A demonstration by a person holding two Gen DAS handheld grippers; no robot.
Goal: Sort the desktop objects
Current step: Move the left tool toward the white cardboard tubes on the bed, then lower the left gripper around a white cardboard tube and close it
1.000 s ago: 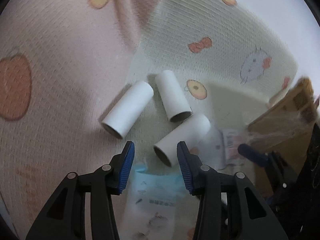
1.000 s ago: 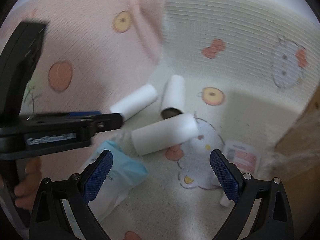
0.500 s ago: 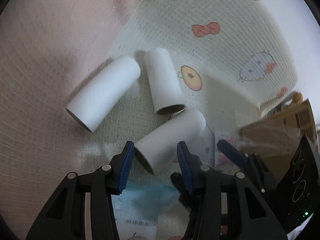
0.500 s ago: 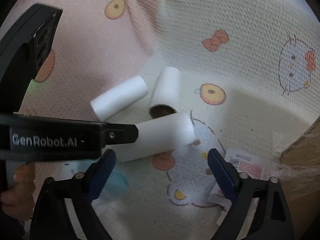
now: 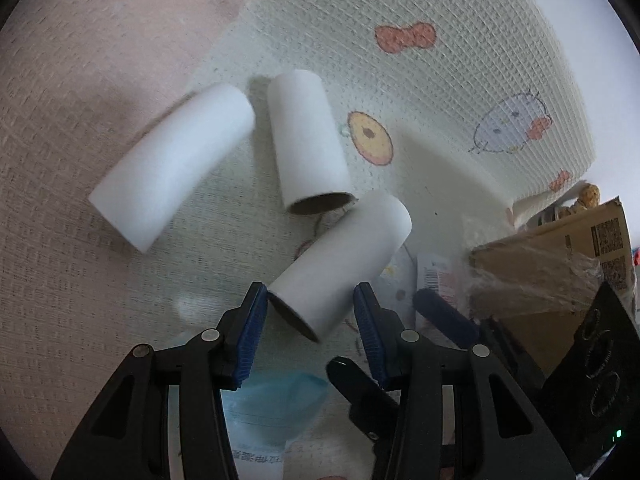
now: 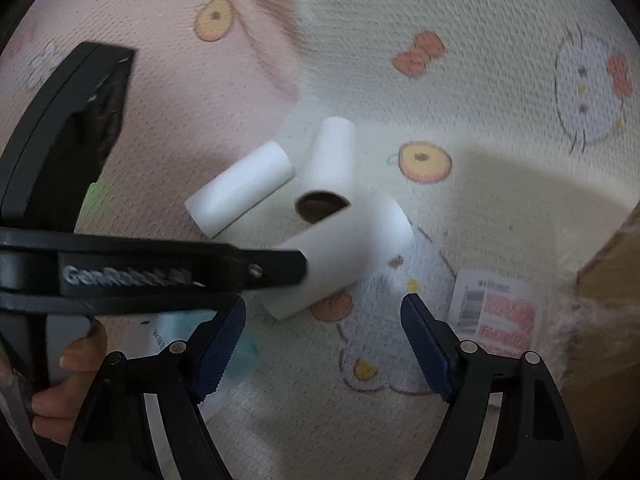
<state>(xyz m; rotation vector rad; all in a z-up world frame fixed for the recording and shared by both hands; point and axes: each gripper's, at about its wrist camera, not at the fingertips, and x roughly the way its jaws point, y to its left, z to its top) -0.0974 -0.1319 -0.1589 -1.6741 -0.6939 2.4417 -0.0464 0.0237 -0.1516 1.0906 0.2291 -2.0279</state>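
Three white paper rolls lie on a cartoon-print mat [image 5: 420,92]. The left roll [image 5: 172,168] and the middle roll [image 5: 308,144] lie further off. The near roll [image 5: 344,256] lies slanted, and its open end sits between the blue pads of my left gripper [image 5: 310,328], which stands open around it without pressing. In the right wrist view the same roll [image 6: 352,248] lies just ahead of my right gripper [image 6: 324,344]. Its jaws are closing with only mat between them. One finger [image 6: 240,270] of the left gripper crosses that view and hides the roll's end.
A light-blue packet [image 5: 276,400] lies under the left gripper. A barcoded sachet [image 6: 496,308] lies to the right, beside a film-wrapped cardboard box [image 5: 560,264]. A hand [image 6: 80,348] holds the left gripper at the lower left.
My left gripper has moved down and forward until the near roll's end came between its fingers. The right gripper's jaws have narrowed and it has edged closer to the rolls.
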